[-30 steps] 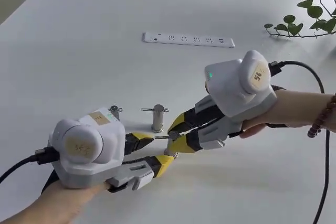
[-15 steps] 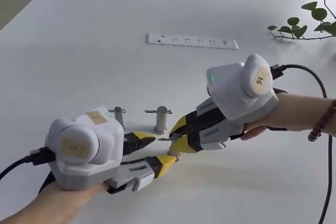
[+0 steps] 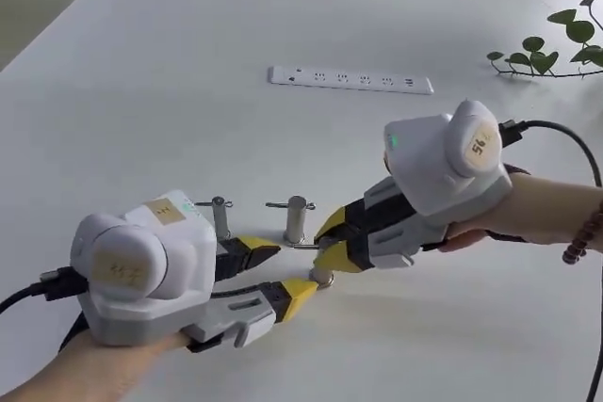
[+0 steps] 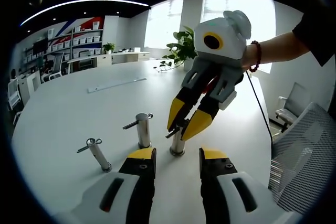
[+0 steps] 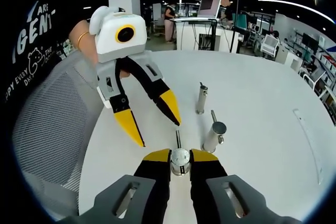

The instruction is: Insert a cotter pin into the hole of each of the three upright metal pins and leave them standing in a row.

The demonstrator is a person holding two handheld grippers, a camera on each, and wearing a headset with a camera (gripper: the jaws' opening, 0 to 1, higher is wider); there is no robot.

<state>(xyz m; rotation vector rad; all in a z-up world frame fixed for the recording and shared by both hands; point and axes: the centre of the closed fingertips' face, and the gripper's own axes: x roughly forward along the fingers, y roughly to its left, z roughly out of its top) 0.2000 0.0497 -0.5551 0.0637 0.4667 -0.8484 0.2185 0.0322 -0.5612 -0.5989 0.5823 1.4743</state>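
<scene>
Head view: two hand-held grippers point toward each other over a white table. Their tips are at the gripped metal pin, which stands upright on the table.
Right gripper: to the right of the gripped metal pin. Its jaws are drawn nearly together, and the yellow tips pinch the top of that pin from both sides.
Third cotter pin: in the right gripper view a thin rod sticks out from the head of the gripped metal pin, on the side away from the jaws. I cannot tell how far it sits in the hole.
Left gripper: to the left of the gripped metal pin, with its jaws spread wide and nothing held. In the left gripper view the pin's base stands just ahead of the gap between the two tips, touching neither.
Middle metal pin: upright, just beyond and to the left of the gripped metal pin. The second cotter pin lies crosswise through its top.
Far metal pin: upright, farther left of the gripped metal pin, past the middle metal pin. The first cotter pin passes through its top.
Power strip: flat on the table, well beyond the gripped metal pin.
Plant: well beyond and to the right of the gripped metal pin, at the table's edge.
</scene>
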